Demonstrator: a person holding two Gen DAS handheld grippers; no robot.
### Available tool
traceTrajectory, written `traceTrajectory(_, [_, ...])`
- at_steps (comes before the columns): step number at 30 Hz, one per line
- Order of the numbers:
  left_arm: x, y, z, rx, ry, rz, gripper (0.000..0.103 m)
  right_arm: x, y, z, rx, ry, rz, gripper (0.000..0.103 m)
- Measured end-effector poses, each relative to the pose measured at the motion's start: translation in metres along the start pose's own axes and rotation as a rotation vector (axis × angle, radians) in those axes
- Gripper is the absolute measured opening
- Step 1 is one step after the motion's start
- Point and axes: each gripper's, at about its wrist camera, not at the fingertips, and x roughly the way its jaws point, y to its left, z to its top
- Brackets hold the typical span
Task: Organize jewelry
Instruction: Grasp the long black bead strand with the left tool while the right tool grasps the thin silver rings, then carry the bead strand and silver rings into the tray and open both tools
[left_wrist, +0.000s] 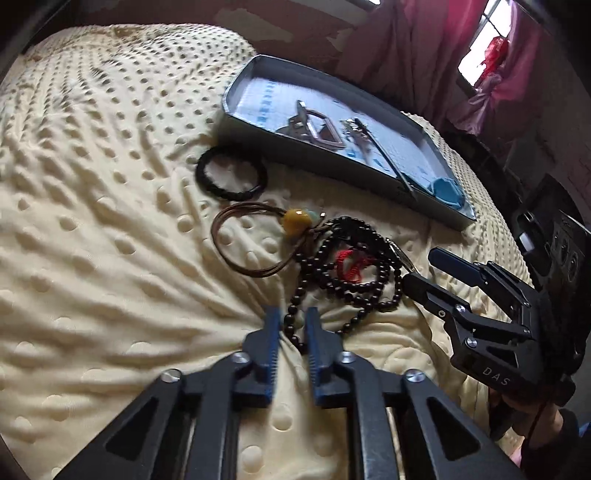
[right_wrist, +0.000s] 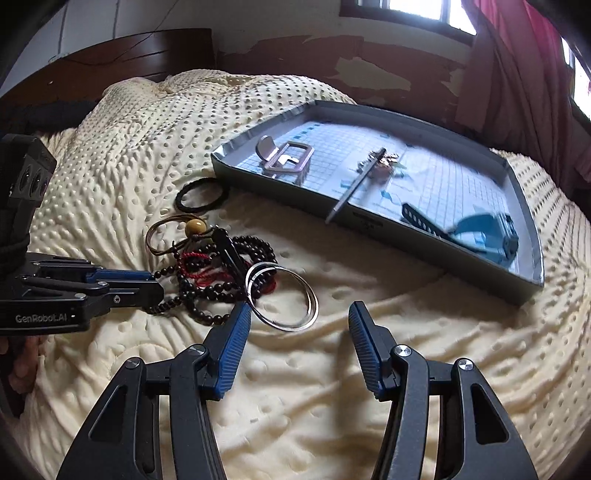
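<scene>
Lying on a cream dotted blanket that covered the bed, the jewelry was gathered in one heap just near of the grey tray. The left gripper had its fingers almost together, clamped on a strand of the dark bead necklace, which ran between the two blue pads. The right gripper stood with its fingers wide apart and held nothing; its left finger was just beside the silver bangle, which lay flat on the blanket at the right side of the heap. A red cord was tangled with the beads. Farther left lay a brown cord bracelet with a yellow bead, and beyond it a black hair ring, near the tray's left corner. Inside the tray were a metal buckle, a thin dark stick that leaned over the near wall, a small cluster I could not identify, and a blue strap piece at the right end. Pink curtains hung at the far right.
</scene>
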Motion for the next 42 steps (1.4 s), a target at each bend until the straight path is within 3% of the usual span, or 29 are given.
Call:
traceTrajectory(3, [-0.003, 0.002, -0.002, -0.016, -0.014, 0.002, 0.007, 0.002, 0.004, 0.003, -0.019, 0.005, 0.015, 0.020])
traceTrajectory(7, [-0.012, -0.005, -0.006, 0.002, -0.044, 0.040, 0.006, -0.002, 0.003, 0.001, -0.013, -0.007, 0.022, 0.006])
traceTrajectory(15, [-0.031, 0.002, -0.019, -0.083, -0.049, -0.026, 0.006, -0.013, -0.006, -0.002, 0.077, 0.006, 0.058, 0.004])
traceTrajectory(27, [-0.064, -0.015, -0.027, -0.010, -0.166, 0.000, 0.006, -0.047, -0.012, -0.014, 0.199, -0.029, 0.185, 0.003])
traceTrajectory(42, [-0.134, -0.040, -0.018, 0.049, -0.340, -0.069, 0.006, -0.064, -0.014, -0.016, 0.235, -0.077, 0.262, 0.003])
